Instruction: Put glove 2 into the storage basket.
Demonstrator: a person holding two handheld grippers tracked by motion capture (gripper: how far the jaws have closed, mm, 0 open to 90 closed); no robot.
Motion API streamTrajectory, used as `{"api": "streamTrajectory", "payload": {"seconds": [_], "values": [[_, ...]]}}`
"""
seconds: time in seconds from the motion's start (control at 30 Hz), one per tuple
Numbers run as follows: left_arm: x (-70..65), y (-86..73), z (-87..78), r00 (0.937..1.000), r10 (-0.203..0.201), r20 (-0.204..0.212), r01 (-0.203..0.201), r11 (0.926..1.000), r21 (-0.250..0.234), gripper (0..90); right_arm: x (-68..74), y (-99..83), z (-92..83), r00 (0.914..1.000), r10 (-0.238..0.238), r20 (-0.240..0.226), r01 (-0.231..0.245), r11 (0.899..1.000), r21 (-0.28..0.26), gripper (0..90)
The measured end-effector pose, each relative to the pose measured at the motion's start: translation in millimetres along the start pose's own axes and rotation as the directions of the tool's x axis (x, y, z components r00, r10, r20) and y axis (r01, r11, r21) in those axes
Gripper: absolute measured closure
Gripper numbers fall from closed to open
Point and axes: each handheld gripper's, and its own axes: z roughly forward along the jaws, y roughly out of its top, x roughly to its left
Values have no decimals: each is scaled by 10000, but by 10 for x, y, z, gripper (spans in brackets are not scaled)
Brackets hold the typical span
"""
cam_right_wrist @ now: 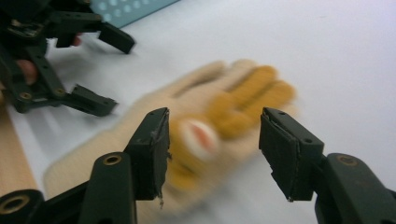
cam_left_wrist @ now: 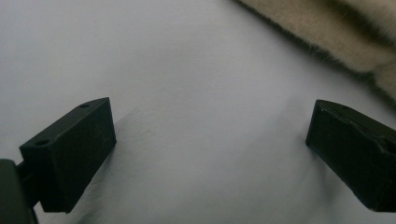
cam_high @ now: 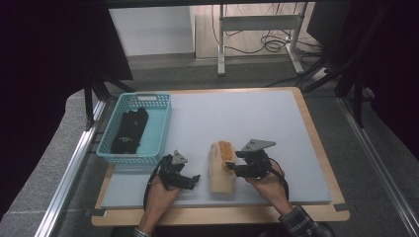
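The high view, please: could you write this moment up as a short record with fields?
surface: grey mat on a wooden table
basket: blue basket at the mat's left edge, holding a black glove
glove: beige glove with orange fingers, lying flat on the mat
left gripper: open, just left of the beige glove
right gripper: open, over the beige glove

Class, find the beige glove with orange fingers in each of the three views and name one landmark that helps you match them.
High view: glove low centre, beside the right gripper.
Left gripper view: its fuzzy beige edge, top right.
Right gripper view: centre, blurred, beyond the open jaws.
Shared landmark: the grey mat.
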Motion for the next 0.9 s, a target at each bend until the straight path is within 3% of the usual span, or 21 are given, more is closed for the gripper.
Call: {"api": "streamTrajectory", "payload": {"seconds": [0.1,0.2,0.37,0.6,0.9], "values": [[-23,-7,-20,9998,173,-41,-173,9998,-73,27,-88,-55,-65,9999,125,28,-125,9999,-41,479],[-49,-37,-56,9996,290,-10,-290,9996,28,27,-168,-165,-99,9993,340,-147,-338,9994,112,590],[-26,-143,-177,9998,147,-166,-145,9998,100,20,-181,-332,-96,9983,339,-479,-313,9981,539,721],[30,-301,-316,9983,-180,-551,189,9997,161,15,-35,-521,19,9931,151,-1160,-35,9950,994,778],[135,-382,-340,9981,-414,-455,412,9991,-48,1,184,-435,263,9875,-112,-1575,281,9940,1054,782]]}}
